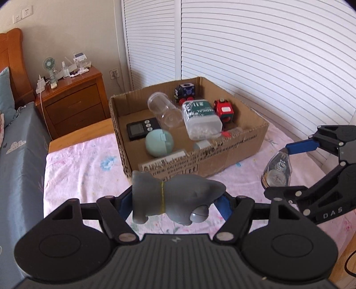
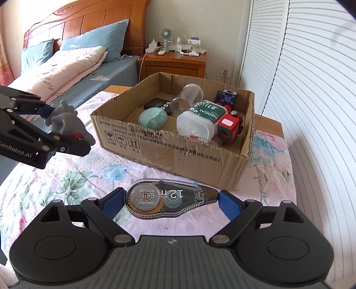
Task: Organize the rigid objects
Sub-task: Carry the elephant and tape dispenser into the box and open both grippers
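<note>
Left hand-held gripper (image 1: 175, 201): matte black linkage arms, silver pivot screws, blue finger pads, ribbed grey housing with 2 round bosses. Right hand-held gripper (image 2: 171, 201): identical build; white lettering on its side.

nightstand (image 2: 175, 63) at 12 o'clock | small fan (image 2: 165, 35) upright on it | blue pillows (image 2: 98, 42) at 10 o'clock | louvred doors (image 2: 300, 77) at 2 o'clock | wall socket (image 1: 22, 14) at 11 o'clock
</note>
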{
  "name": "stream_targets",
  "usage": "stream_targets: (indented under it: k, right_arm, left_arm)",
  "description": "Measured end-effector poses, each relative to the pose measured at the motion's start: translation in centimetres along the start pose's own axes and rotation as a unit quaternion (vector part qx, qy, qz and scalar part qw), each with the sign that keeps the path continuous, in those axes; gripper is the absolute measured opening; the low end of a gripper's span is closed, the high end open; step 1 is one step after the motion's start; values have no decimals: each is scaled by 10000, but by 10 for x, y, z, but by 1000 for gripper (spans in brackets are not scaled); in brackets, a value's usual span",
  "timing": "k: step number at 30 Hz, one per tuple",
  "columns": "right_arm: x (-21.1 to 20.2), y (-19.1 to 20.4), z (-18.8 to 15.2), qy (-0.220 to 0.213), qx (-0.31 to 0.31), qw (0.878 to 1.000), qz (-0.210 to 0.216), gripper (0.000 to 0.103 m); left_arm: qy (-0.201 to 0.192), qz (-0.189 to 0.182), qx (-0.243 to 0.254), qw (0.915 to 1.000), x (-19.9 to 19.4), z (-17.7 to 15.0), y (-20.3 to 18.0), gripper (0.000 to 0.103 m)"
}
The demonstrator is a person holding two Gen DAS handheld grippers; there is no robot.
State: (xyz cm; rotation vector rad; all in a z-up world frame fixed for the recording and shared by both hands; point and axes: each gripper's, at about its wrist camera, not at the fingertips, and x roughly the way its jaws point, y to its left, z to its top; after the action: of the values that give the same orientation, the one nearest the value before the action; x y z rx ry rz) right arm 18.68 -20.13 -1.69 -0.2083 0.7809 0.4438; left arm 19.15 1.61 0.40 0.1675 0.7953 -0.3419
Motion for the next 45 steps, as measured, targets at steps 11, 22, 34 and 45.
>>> stream_targets:
  k: [11,22,34,45]
  right_arm:
    - [-12,-4,17,-254,7,9996,-85,93]
    - [-9,-2,27,-250,-21,9996,-133,93]
    - [12,5,76,-300,-24,9994,141,93]
    - [79,33,144,-112,-380,9989,263,93]
  left_arm:
    - [-83,234,50,9997,47,46,5,75]
    - [-294,488,-86,9983,40,30,8,98]
    - [-560,716,-645,9938,-12,-26,13,99]
    - [-646,1100,-1232,9841,-29,-52,28,100]
